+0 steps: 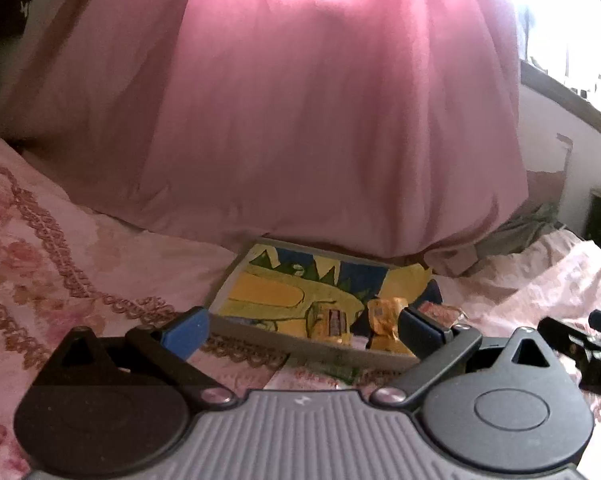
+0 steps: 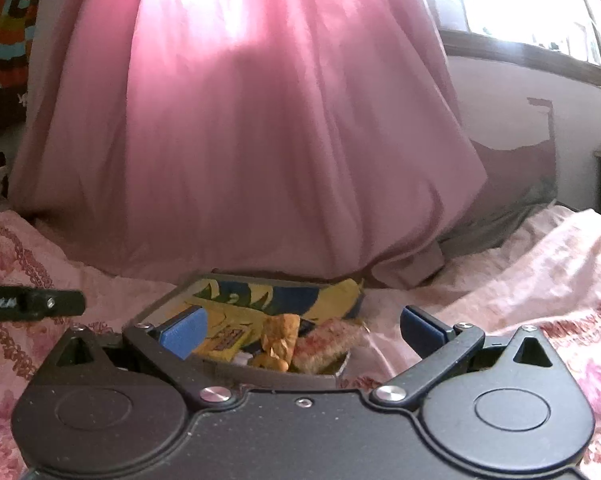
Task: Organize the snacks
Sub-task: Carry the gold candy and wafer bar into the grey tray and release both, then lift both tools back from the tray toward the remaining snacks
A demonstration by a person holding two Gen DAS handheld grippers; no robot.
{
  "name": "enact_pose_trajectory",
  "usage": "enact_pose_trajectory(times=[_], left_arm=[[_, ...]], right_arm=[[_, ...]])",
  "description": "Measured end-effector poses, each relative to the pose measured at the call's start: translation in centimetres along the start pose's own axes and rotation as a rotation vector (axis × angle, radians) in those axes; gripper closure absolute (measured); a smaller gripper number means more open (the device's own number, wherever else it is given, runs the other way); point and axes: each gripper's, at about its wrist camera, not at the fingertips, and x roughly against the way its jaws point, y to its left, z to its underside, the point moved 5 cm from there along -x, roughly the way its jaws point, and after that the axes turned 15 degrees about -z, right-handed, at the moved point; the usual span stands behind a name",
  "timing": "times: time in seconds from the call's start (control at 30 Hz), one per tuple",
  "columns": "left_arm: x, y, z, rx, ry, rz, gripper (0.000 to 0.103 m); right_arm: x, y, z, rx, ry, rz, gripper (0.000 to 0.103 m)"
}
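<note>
Yellow-printed tray [image 2: 236, 378] on bed holds three snacks [image 2: 278, 340]. Both tongs, left [image 1: 302, 330] and right [image 2: 302, 330], apart, empty. Placing step looks done; next: check for loose snacks.

Soft pink cloth curtain [image 1: 300, 120] with matt folds, floral woven bedspread [image 1: 40, 240] with raised braid, glossy printed tray [image 1: 260, 292], shiny crinkled snack wrappers [image 2: 278, 340], matt black plastic left tongs [image 1: 304, 328] with blue rubbery pads [image 1: 186, 330]
</note>
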Motion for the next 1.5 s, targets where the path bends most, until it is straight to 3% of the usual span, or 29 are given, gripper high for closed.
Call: enact_pose_trajectory(times=[0.37,0.67,0.9,1.07,1.5], left_arm=[[5.8,1.0,4.3,-0.066,-0.045,-0.001,0.0],[8.8,3.5,7.8,-0.099,-0.042,-0.073,0.0],[9.8,5.3,11.0,-0.066,0.004,-0.09,0.0],[10.7,5.8,11.3,-0.063,-0.013,-0.102,0.0],[8.8,6.5,12.1,-0.056,0.096,-0.137,0.0]], right_arm=[[4.9,3.6,3.0,0.008,0.045,-0.012,0.001],[7.5,5.4,6.3,-0.028,0.128,0.029,0.001],[8.6,6.8,7.8,-0.011,0.17,0.04,0.001],[9.0,8.0,8.5,0.025,0.198,0.05,0.001],[7.1,9.2,10.1,0.095,0.319,0.045,0.001]])
